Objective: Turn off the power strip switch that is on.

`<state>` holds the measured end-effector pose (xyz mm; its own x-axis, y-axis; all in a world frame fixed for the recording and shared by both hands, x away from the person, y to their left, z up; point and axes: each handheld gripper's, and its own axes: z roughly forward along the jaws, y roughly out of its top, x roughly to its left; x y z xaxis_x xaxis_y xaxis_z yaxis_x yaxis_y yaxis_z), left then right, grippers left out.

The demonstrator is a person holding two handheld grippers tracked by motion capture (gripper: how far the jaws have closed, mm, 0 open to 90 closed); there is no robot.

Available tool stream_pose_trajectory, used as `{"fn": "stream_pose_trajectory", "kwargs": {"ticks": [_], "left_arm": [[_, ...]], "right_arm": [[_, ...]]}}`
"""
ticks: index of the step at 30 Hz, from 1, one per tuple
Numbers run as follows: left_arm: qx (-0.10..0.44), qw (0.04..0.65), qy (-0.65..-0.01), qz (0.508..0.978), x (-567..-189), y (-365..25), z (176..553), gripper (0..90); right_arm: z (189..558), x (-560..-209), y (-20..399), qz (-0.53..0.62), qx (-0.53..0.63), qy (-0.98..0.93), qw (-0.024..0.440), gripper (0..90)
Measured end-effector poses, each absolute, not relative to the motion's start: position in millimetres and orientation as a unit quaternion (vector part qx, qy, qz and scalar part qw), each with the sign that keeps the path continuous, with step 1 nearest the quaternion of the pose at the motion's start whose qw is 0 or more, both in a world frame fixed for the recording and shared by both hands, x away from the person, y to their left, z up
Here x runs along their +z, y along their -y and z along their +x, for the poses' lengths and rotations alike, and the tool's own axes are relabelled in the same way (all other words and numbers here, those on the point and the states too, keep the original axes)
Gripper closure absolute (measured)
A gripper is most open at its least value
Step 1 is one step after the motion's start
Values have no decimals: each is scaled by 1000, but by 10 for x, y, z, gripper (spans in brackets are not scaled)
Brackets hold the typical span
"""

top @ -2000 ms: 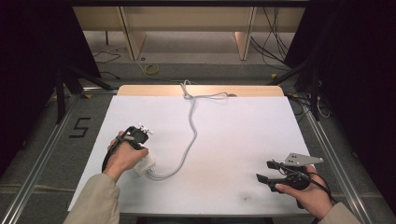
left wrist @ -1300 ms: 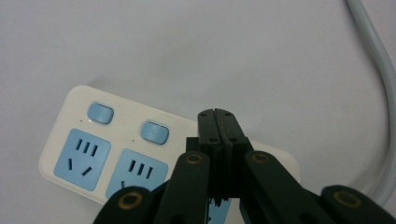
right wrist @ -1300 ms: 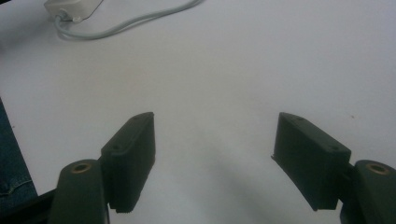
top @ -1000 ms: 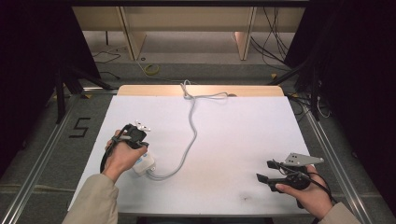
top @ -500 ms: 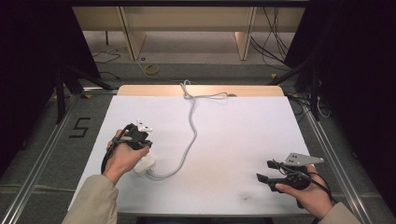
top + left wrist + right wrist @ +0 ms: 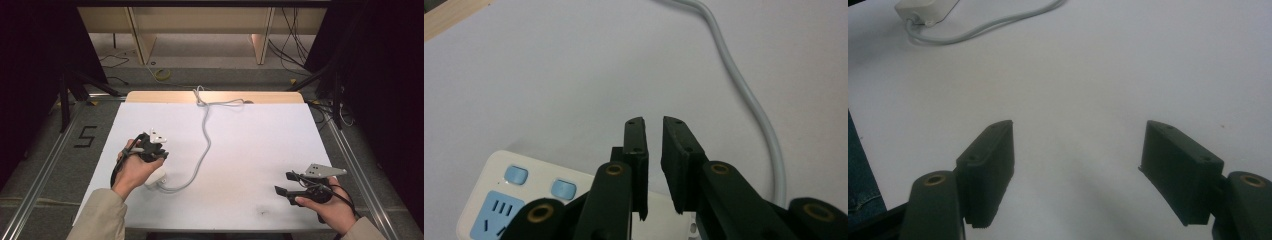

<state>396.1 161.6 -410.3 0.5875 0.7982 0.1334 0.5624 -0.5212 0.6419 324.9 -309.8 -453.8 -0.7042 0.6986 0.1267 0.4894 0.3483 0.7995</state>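
Note:
A white power strip (image 6: 499, 200) with a blue socket and two blue buttons lies on the white table (image 6: 250, 150), at the front left. Its grey cable (image 6: 204, 135) snakes to the far edge. My left gripper (image 6: 152, 150) hovers just over the strip's far end. Its jaws (image 6: 654, 125) have just been opening and stand a narrow gap apart with nothing between them. My right gripper (image 6: 284, 183) rests at the front right, wide open (image 6: 1078, 150) over bare table. From there the strip (image 6: 925, 10) and cable (image 6: 998, 22) lie far off.
A light wooden strip (image 6: 150, 96) runs along the table's far edge. Beyond it stand wooden furniture legs (image 6: 140, 40) and loose cables (image 6: 160, 74) on the floor. Dark frames flank both sides, and a "5" mark (image 6: 86, 136) sits on the floor at the left.
The left hand has shifted slightly above the power strip. The strip, its cable and the right gripper lie as before.

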Motion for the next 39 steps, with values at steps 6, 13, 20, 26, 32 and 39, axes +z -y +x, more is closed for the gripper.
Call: {"fn": "stream_pose_trajectory", "kwargs": {"ticks": [6,13,20,26,32,39], "left_arm": [[213,295,-379,851,-4118,-1574,3930,735],[216,309,-362,853,-4157,-1544,3924,603],[207,336,-348,850,-4162,-1510,3909,494],[206,363,-333,846,-4155,-1455,3874,407],[198,386,-320,842,-4147,-1413,3831,388],[183,416,-303,838,-4160,-1364,3750,323]], "right_arm": [[3249,-4538,3102,366,438,-812,120,300],[3247,-4537,3101,366,439,-812,120,300],[3246,-4537,3101,366,439,-812,120,300],[3247,-4537,3101,366,439,-812,120,300],[3245,-4535,3102,366,438,-812,120,300],[3244,-4534,3102,365,439,-812,120,299]]}}
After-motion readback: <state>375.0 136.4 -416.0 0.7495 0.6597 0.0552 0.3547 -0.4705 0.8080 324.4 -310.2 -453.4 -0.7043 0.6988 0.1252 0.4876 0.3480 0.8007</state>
